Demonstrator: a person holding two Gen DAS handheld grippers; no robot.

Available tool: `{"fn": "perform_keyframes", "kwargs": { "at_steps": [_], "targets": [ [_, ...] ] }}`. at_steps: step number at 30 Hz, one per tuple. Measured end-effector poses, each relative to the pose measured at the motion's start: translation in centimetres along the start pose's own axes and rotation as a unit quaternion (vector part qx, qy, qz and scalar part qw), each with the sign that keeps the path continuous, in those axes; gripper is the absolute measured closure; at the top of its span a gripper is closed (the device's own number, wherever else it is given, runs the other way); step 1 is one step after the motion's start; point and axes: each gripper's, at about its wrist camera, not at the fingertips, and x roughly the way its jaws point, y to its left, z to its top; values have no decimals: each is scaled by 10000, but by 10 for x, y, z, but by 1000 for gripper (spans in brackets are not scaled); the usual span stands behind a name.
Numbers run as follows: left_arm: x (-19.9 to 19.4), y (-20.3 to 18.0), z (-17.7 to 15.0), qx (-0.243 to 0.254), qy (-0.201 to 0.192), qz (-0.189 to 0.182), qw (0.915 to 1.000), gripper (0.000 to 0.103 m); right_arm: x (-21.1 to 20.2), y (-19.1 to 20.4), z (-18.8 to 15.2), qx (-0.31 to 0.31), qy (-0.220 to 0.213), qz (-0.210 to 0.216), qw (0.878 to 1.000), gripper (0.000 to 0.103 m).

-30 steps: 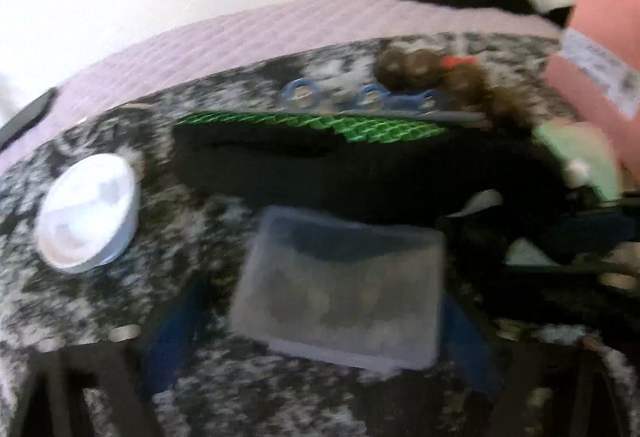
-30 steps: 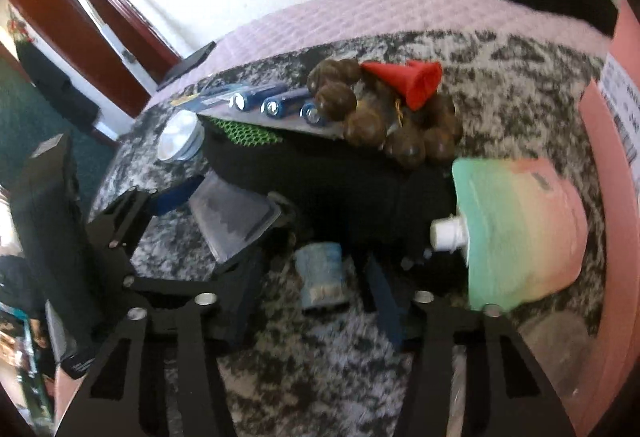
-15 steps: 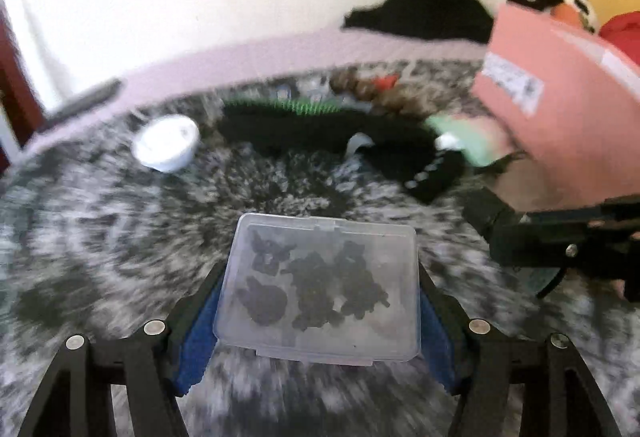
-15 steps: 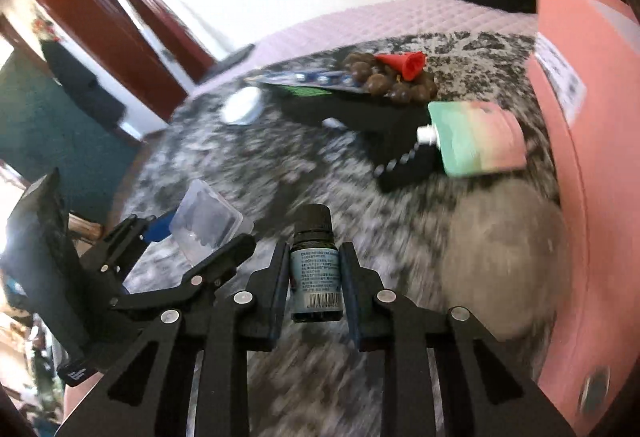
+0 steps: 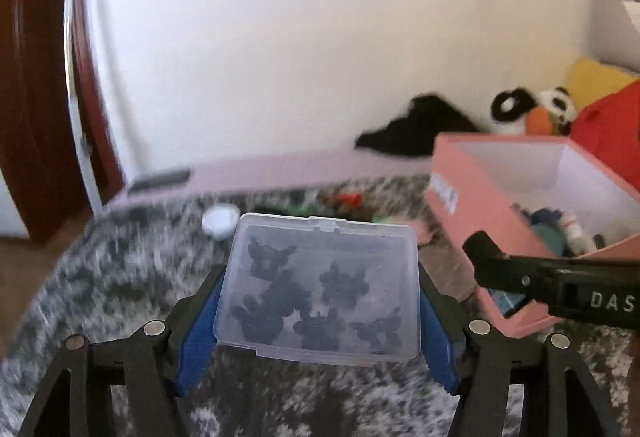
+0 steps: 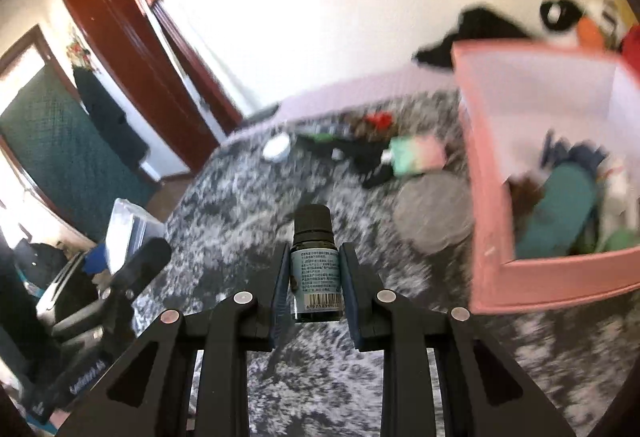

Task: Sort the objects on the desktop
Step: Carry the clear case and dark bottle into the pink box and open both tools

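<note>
Left gripper [image 5: 318, 313]: clamped on clear plastic case [image 5: 320, 287], held above the rug.
Right gripper [image 6: 316, 287]: squeezed a small dark bottle [image 6: 316, 269], beside pink box [image 6: 520, 277].

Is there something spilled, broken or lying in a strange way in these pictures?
Nothing stands out. The left gripper holds the clear plastic case closed and level; the right gripper holds the small dark bottle upright, capped. The pink box stands open.
</note>
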Motion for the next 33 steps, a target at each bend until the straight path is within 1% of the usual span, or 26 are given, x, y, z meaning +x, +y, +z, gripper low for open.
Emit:
{"fn": "perform_keyframes", "kwargs": {
  "at_steps": [3, 5, 8, 16, 20, 22, 25, 26, 29, 30, 32, 33],
  "targets": [
    [-19, -24, 12, 170, -299, -65, 9994, 31, -33, -4, 6, -120, -361, -134, 9992, 76],
    [-27, -38, 17, 270, -430, -131, 9986, 31, -54, -11, 8, -161, -570, -246, 9979, 76],
    [-32, -58, 26, 367, -579, -302, 9972, 31, -74, -23, 11, -114, -733, -346, 9966, 76],
    [-15, -109, 40, 481, -541, -630, 9954, 31, -117, -64, 17, 144, -1079, -640, 9920, 76],
    [9, -142, 66, 491, -505, -862, 9938, 31, -138, -96, 31, 456, -1348, -880, 9859, 76],
    [23, -162, 82, 559, -507, -897, 9931, 31, -150, -116, 46, 666, -1577, -1053, 9796, 76],
    [48, -192, 102, 643, -502, -1026, 9914, 31, -165, -141, 65, 816, -1943, -1382, 9677, 76],
    [57, -201, 105, 696, -477, -1049, 9909, 31, -166, -149, 69, 875, -1987, -1449, 9654, 76],
    [90, -228, 111, 854, -313, -1076, 9900, 30, -149, -175, 74, 1108, -1781, -1457, 9668, 76],
    [104, -235, 110, 878, -183, -1092, 9900, 30, -143, -183, 75, 1185, -1712, -1460, 9671, 76],
    [132, -245, 105, 923, 245, -1181, 9884, 29, -132, -200, 78, 1339, -1574, -1465, 9674, 75],
    [144, -249, 100, 970, 450, -1143, 9877, 27, -126, -209, 79, 1416, -1504, -1467, 9674, 69]
  ]
}}
